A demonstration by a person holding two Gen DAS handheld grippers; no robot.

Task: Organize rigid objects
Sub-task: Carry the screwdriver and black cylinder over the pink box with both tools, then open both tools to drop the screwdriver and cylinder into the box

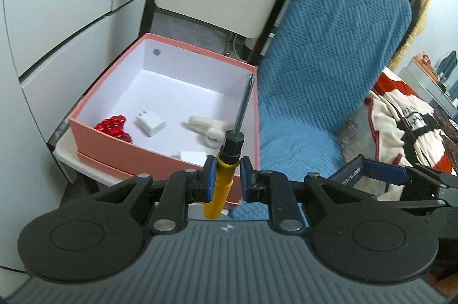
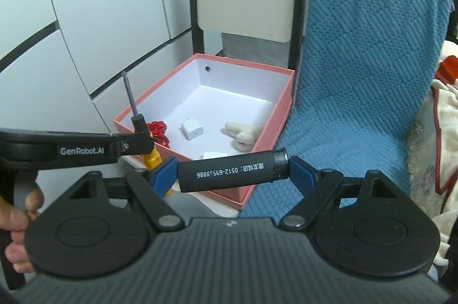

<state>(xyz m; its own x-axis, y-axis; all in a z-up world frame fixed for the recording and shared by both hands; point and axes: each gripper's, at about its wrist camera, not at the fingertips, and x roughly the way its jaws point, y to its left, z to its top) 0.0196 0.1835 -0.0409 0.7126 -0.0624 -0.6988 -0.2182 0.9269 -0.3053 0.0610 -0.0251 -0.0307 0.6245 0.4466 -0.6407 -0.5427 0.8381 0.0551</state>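
Left wrist view, pink box [image 1: 160, 152] holding red beads [image 1: 114, 126], white charger [image 1: 150, 125], plush toy [image 1: 208, 130], left hand-held gripper [image 1: 226, 175] clamping screwdriver [image 1: 229, 158], right [image 2: 232, 173] clamping black cylinder [image 2: 229, 172]

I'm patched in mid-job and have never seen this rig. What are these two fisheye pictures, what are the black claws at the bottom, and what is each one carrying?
There is no robot here: a person holds a two-finger gripper in each hand, and each gripper has a camera looking forward along its fingers. That is why each picture shows black arms and blue pads at the bottom.

The left wrist view shows the left gripper holding a yellow-handled screwdriver, tip pointing up and away. The right wrist view shows the right gripper clamping a black cylinder crosswise by its ends; it bears white print.

Ahead sits an open pink box with a white interior. Inside lie red beads, a white charger, a small cream plush toy and another white item at the near wall. A blue textured cover lies to its right.
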